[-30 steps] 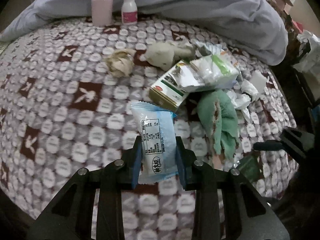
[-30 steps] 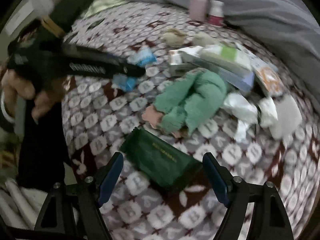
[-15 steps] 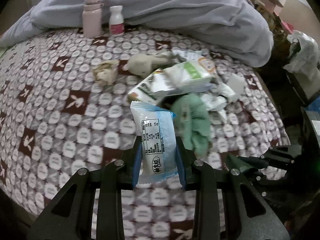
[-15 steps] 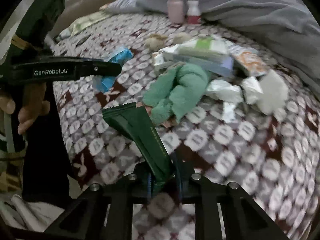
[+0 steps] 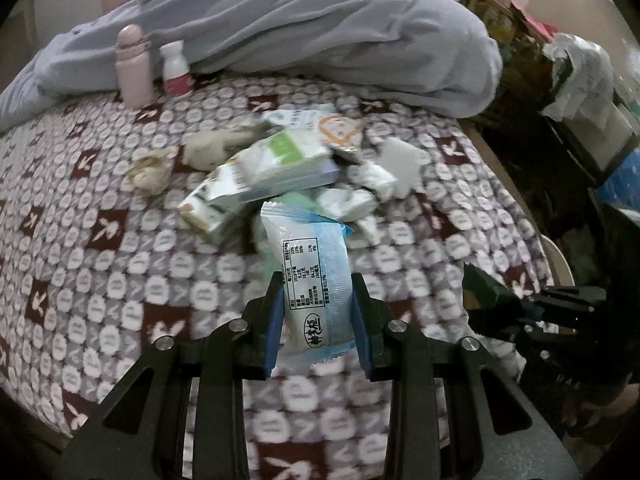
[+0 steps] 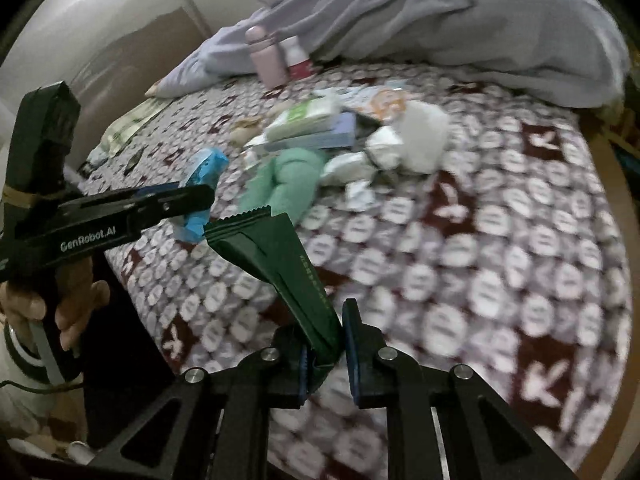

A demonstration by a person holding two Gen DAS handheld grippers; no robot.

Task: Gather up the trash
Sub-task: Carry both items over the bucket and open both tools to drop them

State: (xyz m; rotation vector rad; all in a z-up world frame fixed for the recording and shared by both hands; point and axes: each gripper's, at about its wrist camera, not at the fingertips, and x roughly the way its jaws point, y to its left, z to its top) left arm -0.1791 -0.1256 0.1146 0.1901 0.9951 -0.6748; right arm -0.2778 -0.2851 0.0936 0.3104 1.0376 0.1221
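Note:
My left gripper (image 5: 317, 316) is shut on a light blue snack wrapper (image 5: 310, 276) and holds it above the patterned bed. It also shows in the right wrist view (image 6: 202, 196) at the left with the blue wrapper (image 6: 202, 176) in it. My right gripper (image 6: 325, 354) is shut on a dark green wrapper (image 6: 280, 264), lifted off the bed; this wrapper shows at the right in the left wrist view (image 5: 486, 294). A pile of litter lies mid-bed: tissue packs (image 5: 280, 164), a small carton (image 5: 210, 204), crumpled white papers (image 5: 372, 180) and a brownish paper ball (image 5: 150, 174).
A green cloth (image 6: 286, 182) lies by the pile. A pink bottle (image 5: 134, 66) and a white bottle (image 5: 176, 70) stand at the back by a grey duvet (image 5: 320, 28). The bed's edge (image 5: 516, 200) runs on the right, with dark clutter and a bag (image 5: 580, 76) beyond.
Both grippers have pulled back and up from the bed with their wrappers. A second ago the right gripper was open around the green wrapper; it has since shut on it and lifted it.

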